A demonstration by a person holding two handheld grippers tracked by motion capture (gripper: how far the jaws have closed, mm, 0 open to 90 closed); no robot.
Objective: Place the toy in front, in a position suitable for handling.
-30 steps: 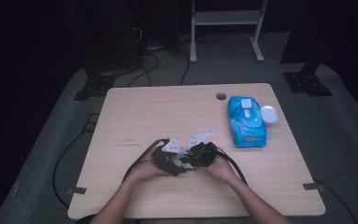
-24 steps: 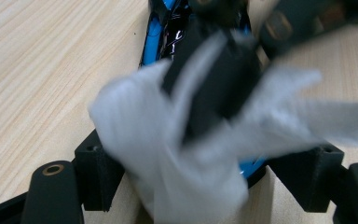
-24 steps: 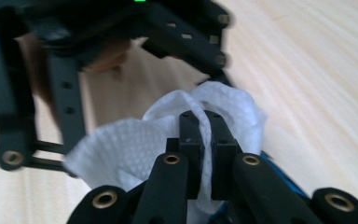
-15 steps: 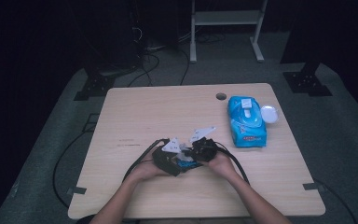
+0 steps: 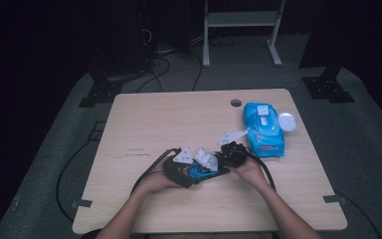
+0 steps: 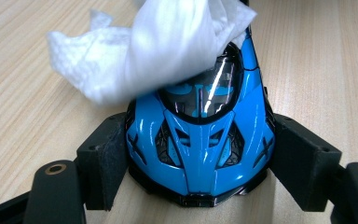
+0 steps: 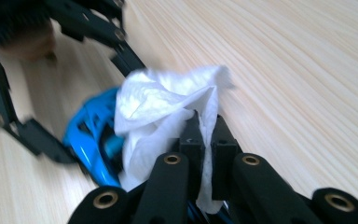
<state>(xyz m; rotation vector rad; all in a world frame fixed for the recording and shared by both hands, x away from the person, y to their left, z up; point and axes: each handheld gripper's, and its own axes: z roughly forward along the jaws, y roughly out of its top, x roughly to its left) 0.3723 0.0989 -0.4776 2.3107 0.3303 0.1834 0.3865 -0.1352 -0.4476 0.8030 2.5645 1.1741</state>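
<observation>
Mid-wipe: left tool (image 6: 198, 186) clamped on blue toy car (image 6: 200, 140) at table (image 5: 144, 124) 6 o'clock, right tool (image 7: 204, 140) pinching white wipe (image 7: 163, 100) over its windshield; nose and sides apparently still unwiped.

Low in the middle of the frame, my left gripper (image 5: 181, 169) holds a blue toy car (image 5: 199, 171) on the table (image 5: 154, 124). My right gripper (image 5: 231, 154) presses a white wipe (image 5: 206, 159) onto it. A blue wipes pack (image 5: 264, 127) lies right of centre.
</observation>
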